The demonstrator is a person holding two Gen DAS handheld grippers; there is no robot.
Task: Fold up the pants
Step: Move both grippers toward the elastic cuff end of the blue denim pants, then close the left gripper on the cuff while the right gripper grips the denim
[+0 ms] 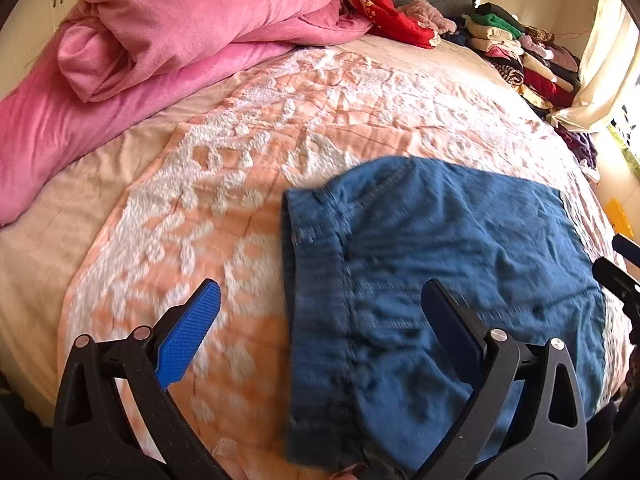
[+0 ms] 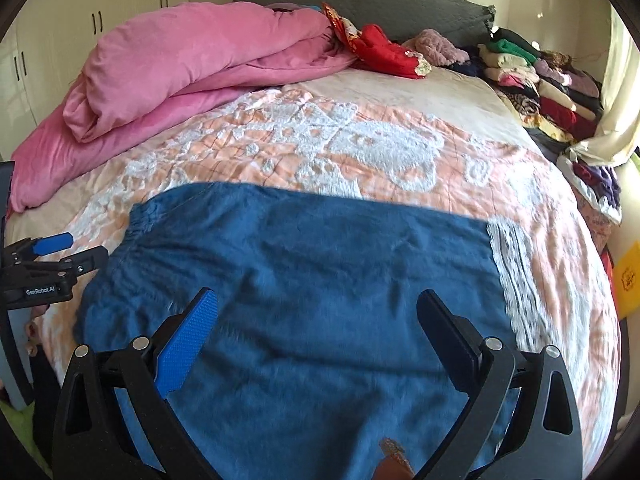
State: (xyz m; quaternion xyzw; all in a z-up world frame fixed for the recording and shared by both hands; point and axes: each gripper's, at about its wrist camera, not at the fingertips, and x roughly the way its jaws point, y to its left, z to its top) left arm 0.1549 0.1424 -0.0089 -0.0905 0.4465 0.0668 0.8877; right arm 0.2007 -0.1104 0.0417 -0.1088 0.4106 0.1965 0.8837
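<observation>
Blue pants (image 1: 440, 264) lie flat on the bed, elastic waistband to the left. In the right wrist view the pants (image 2: 300, 280) fill the near middle, with a white lace hem (image 2: 514, 276) at their right edge. My left gripper (image 1: 320, 296) is open and empty, hovering over the waistband edge; its right finger is over the cloth, its left finger over the bedspread. It shows at the left edge of the right wrist view (image 2: 70, 250). My right gripper (image 2: 316, 304) is open and empty above the middle of the pants.
The orange and white bedspread (image 1: 260, 128) covers the bed. A rolled pink duvet (image 2: 180, 72) lies at the back left. Red cloth (image 2: 384, 52) and stacks of folded clothes (image 2: 536, 80) line the headboard and right side. White wardrobe doors (image 2: 60, 20) stand behind.
</observation>
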